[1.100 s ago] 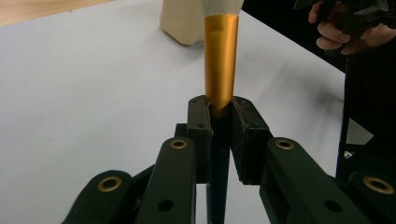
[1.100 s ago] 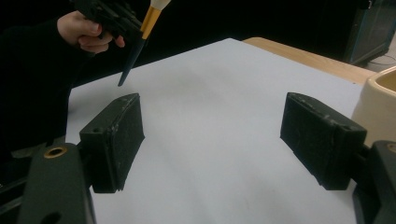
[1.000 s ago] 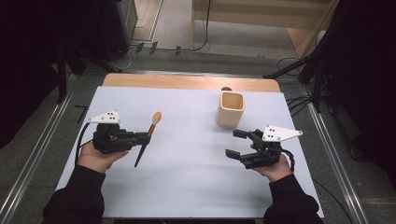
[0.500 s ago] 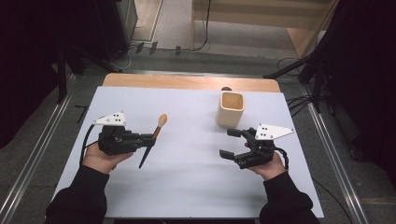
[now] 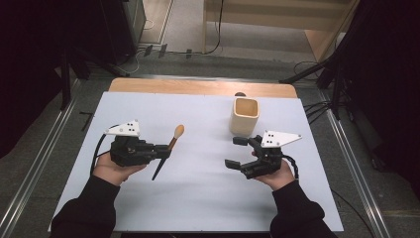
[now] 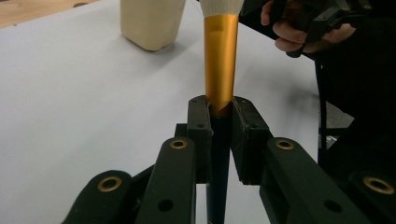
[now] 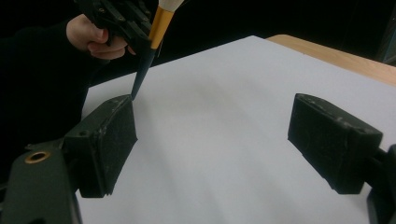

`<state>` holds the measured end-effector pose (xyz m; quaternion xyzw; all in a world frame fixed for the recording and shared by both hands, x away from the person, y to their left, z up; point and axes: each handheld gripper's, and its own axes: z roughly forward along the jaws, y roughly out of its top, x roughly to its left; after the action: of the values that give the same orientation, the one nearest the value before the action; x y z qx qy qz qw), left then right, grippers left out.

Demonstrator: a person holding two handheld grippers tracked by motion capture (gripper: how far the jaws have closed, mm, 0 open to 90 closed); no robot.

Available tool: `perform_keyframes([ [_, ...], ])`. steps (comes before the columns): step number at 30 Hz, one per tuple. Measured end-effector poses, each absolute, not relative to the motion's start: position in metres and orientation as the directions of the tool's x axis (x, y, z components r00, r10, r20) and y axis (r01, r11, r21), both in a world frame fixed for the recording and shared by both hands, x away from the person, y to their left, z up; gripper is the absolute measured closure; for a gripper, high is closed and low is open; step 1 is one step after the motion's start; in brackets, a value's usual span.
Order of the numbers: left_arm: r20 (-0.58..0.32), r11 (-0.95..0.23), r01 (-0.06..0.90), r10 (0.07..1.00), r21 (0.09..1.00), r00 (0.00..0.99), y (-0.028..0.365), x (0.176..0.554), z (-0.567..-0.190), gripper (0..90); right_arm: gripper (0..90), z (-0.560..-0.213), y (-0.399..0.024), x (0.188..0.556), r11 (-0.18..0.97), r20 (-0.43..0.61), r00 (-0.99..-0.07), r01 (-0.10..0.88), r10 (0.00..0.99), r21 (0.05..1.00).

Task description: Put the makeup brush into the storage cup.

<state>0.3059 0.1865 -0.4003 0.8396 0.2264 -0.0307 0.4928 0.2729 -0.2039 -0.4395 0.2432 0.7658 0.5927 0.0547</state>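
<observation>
Left gripper (image 5: 163,148) jaws clamp a dark-handled, gold-ferruled brush (image 5: 170,145); right gripper (image 5: 236,152) jaws gape empty.

A dark-handled makeup brush (image 5: 168,149) with gold ferrule and cream bristles, a pale beige squarish cup (image 5: 244,115), a plain white table sheet (image 5: 198,198), black grippers with grey plates

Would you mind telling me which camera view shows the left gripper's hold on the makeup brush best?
The left gripper view: the left gripper clamps the makeup brush where gold ferrule meets dark handle. The high view shows the whole brush slanting from that gripper, small. The right gripper view shows the brush held far off, with its bristle head cut off.
</observation>
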Motion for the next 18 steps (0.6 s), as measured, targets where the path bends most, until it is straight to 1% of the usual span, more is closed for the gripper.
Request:
perform_keyframes([
  [8, -0.272, -0.427, 0.391, 0.313, 0.815, 0.91, 0.179, 0.304, -0.402, 79.9, 18.1, -0.438, -0.192, 0.275, 0.184, 0.211, -0.888, 0.307, 0.408, 0.934],
  [15, -0.276, -0.441, 0.362, 0.247, 0.822, 0.929, 0.167, 0.309, -0.403, 79.9, 19.0, -0.438, -0.185, 0.276, 0.187, 0.219, -0.898, 0.307, 0.382, 0.933],
  [18, -0.271, -0.444, 0.353, 0.239, 0.823, 0.932, 0.164, 0.308, -0.403, 79.9, 19.0, -0.437, -0.181, 0.276, 0.193, 0.22, -0.902, 0.307, 0.372, 0.932],
])
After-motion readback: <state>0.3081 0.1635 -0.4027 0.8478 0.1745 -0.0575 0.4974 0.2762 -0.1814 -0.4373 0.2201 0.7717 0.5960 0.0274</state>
